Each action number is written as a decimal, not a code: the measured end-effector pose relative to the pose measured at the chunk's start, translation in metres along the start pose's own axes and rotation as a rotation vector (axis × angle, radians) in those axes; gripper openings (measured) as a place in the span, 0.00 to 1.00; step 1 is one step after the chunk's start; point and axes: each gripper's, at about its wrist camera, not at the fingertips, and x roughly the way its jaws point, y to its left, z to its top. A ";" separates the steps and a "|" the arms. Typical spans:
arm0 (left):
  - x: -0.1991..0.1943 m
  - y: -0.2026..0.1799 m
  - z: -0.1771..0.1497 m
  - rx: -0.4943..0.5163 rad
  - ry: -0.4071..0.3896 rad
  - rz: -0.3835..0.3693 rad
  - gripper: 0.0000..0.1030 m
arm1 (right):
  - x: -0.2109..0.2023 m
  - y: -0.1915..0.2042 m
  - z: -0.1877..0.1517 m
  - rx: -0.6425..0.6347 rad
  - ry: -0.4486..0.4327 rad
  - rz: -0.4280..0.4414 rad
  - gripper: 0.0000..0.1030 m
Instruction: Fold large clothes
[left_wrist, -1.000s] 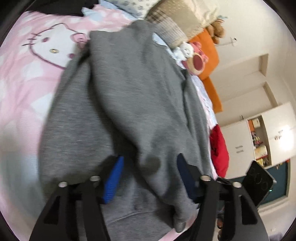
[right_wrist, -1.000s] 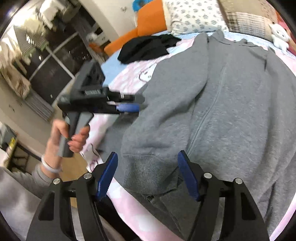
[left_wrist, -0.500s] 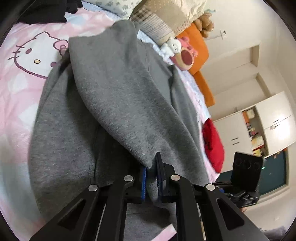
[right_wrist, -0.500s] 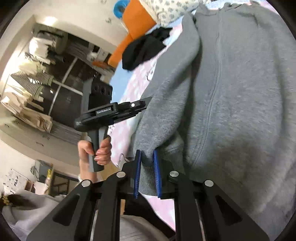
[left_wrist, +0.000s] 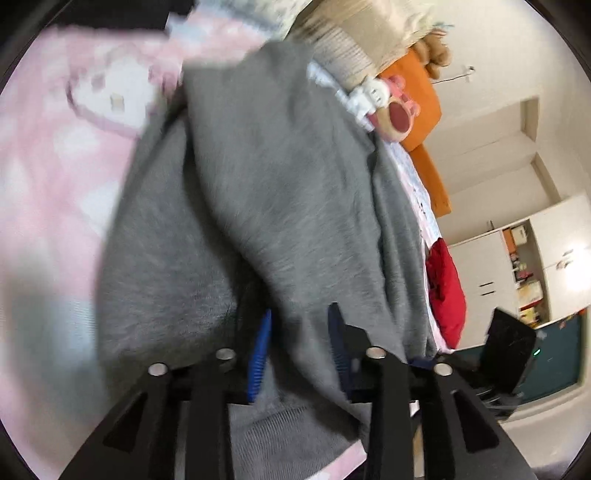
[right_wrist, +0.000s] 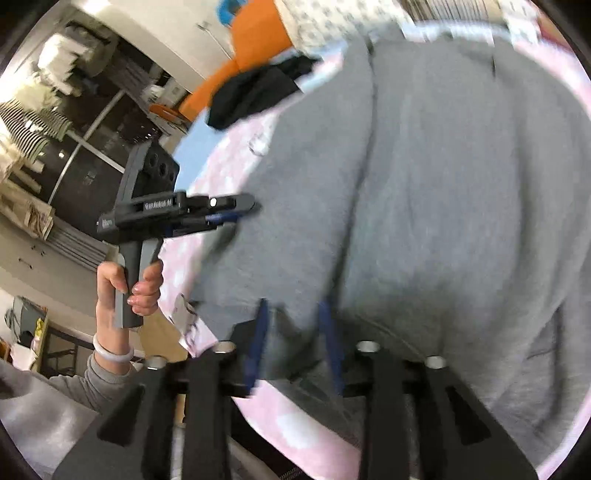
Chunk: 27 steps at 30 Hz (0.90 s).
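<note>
Only one grey hoodie (left_wrist: 280, 206) fills mid-frame, spread on the pink bed (left_wrist: 48, 177). Two hand-held grippers tilt down at its near hem: left hand-held gripper (left_wrist: 300, 343) and right hand-held gripper (right_wrist: 293, 339), both just opening, released, fabric loose between the pads. One hand (right_wrist: 127, 286) shows at lower left.

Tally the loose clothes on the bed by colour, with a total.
Grey: 1, the hoodie
Black: 1, a garment near the pillows
Red: 1, a garment at the bed's edge
Total: 3
</note>
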 end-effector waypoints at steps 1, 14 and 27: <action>-0.015 -0.013 -0.003 0.036 -0.025 -0.013 0.43 | -0.011 0.006 0.002 -0.023 -0.023 -0.002 0.51; 0.036 -0.068 -0.039 0.221 0.193 0.016 0.36 | 0.045 0.028 -0.011 -0.088 0.046 -0.076 0.29; -0.079 -0.008 -0.013 0.084 -0.089 0.044 0.69 | 0.063 0.114 0.005 -0.356 -0.020 -0.019 0.71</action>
